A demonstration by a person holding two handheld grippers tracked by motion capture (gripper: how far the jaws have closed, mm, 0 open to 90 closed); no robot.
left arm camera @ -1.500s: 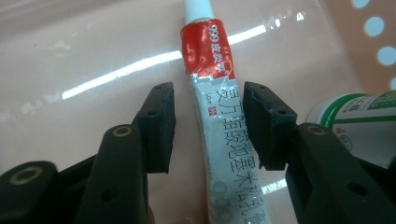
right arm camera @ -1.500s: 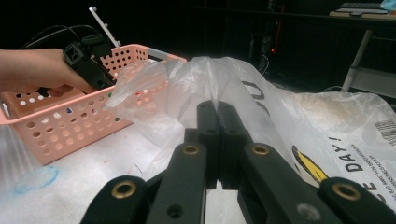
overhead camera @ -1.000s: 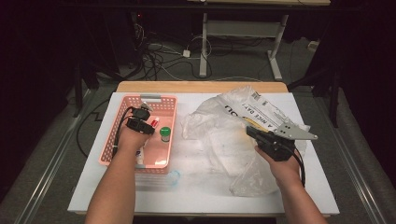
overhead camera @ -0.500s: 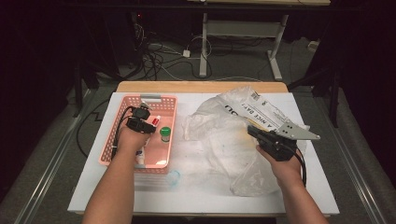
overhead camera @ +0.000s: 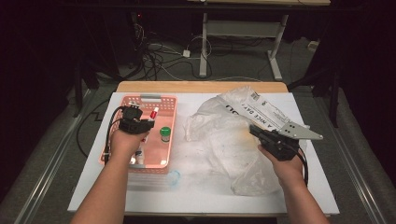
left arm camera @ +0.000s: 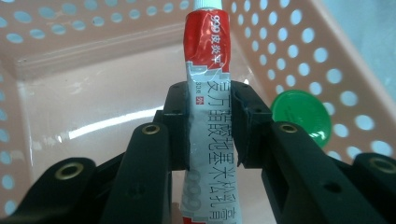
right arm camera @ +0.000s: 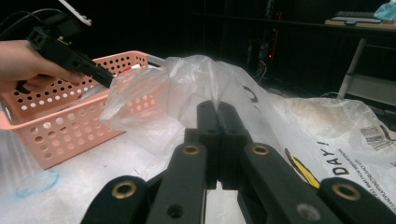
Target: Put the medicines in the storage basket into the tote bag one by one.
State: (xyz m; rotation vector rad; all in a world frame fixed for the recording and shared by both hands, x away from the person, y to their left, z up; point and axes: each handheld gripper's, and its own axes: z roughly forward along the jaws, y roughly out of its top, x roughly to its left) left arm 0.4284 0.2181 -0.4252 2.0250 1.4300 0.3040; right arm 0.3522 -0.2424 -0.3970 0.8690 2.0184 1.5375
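The left gripper [left arm camera: 210,100] clamped a tube [left arm camera: 208,116] above the basket [overhead camera: 170,140], not yet bagged. The right gripper [right arm camera: 218,108], jaws pinched on the plastic bag [right arm camera: 187,88], held it raised beside it.

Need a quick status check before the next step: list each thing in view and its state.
Left gripper: shut on the tube.
Tube: held above the basket floor.
Basket: open, on the table.
Green-capped bottle: upright in the basket, capped.
Right gripper: shut, pinching the plastic bag.
Plastic bag: crumpled, one edge lifted.
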